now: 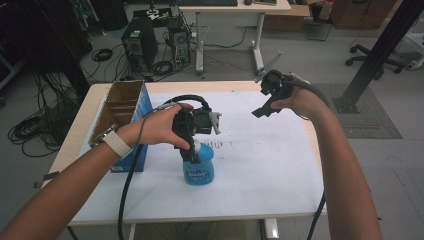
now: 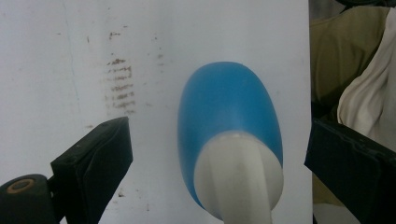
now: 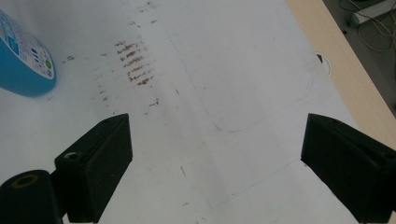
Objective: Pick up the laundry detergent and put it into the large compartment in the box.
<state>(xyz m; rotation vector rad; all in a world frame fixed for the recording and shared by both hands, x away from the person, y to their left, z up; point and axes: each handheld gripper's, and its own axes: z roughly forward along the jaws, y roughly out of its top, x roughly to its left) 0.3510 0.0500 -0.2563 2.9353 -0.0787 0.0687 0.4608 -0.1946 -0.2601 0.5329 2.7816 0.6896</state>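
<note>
A: What is the biggest thing here?

B: The table [image 1: 280, 200], covered with a white sheet that carries brown smudges near its middle. At its left edge stands an open cardboard box [image 1: 122, 107] with blue sides.

A: And the thing being worked on?

B: A blue spray bottle [image 1: 199, 167], standing upright on the white sheet just right of the box, toward the near side of the table. Its white neck points up into the left hand-held gripper [image 1: 192, 145], which hangs right over it.

A: Is that one clamped on it?

B: No. In the left gripper view the two black jaws stand wide apart on either side of the bottle [image 2: 229, 116], the white neck [image 2: 238, 179] rising between them, with clear gaps on both sides.

A: The other one?

B: The right hand-held gripper [image 1: 262, 107] is held above the far right part of the table, well apart from the bottle. Its jaws are spread too, with bare sheet between them; the bottle's base [image 3: 23, 60] sits at the upper left of its view.
</note>
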